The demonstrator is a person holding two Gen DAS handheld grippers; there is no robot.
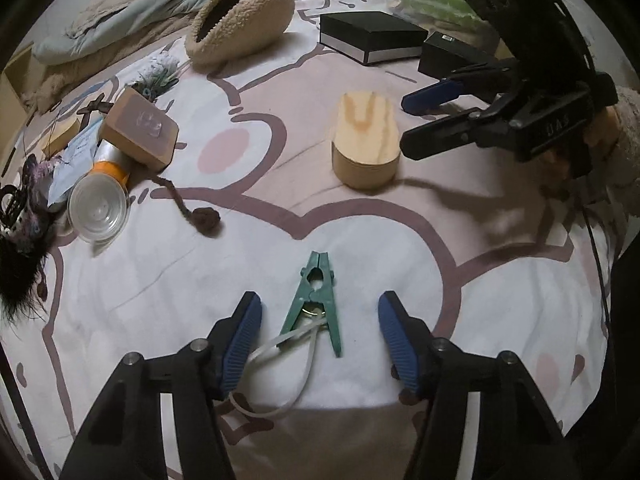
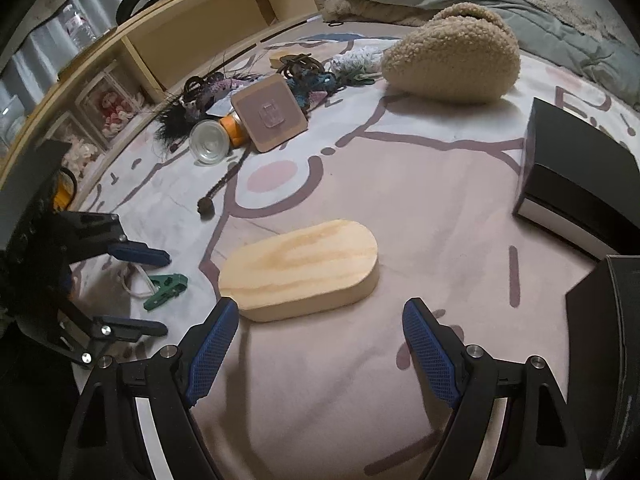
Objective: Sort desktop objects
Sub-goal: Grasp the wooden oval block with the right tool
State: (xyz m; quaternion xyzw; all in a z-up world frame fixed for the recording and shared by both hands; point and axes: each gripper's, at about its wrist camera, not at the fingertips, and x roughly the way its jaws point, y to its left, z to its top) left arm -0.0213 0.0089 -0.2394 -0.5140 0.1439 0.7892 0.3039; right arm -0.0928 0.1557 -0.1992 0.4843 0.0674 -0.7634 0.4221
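Left gripper [image 1: 320, 336] is hanging over a green clothespin [image 1: 318, 300] lying flat on the bedsheet [image 1: 360, 240]. Its jaws are standing apart, one pad on each side of the pin, neither touching it, so nothing is gripped. A loop of white cord [image 1: 296, 356] is trailing from the pin's spring end toward my left pad.

Right gripper [image 2: 320, 348] is waiting with jaws wide and empty, just short of an oval wooden box [image 2: 300, 268], which is sitting closed on the sheet.

Risks as I am judging them:
- The cord is lying against the left pad. If the jaws close here, I may be pinching cord instead of the pin, and the pin would dangle or drop.
- The pin is thin and flat on soft fabric, so the pads could gather sheet or slide over it.
- Squeezing across the handle end would open the pin and let it twist out.
- Both grippers are working near each other. Moving the pin toward the box could bring them into collision.
- The box lid looks shut, so there is nowhere to drop the pin yet.
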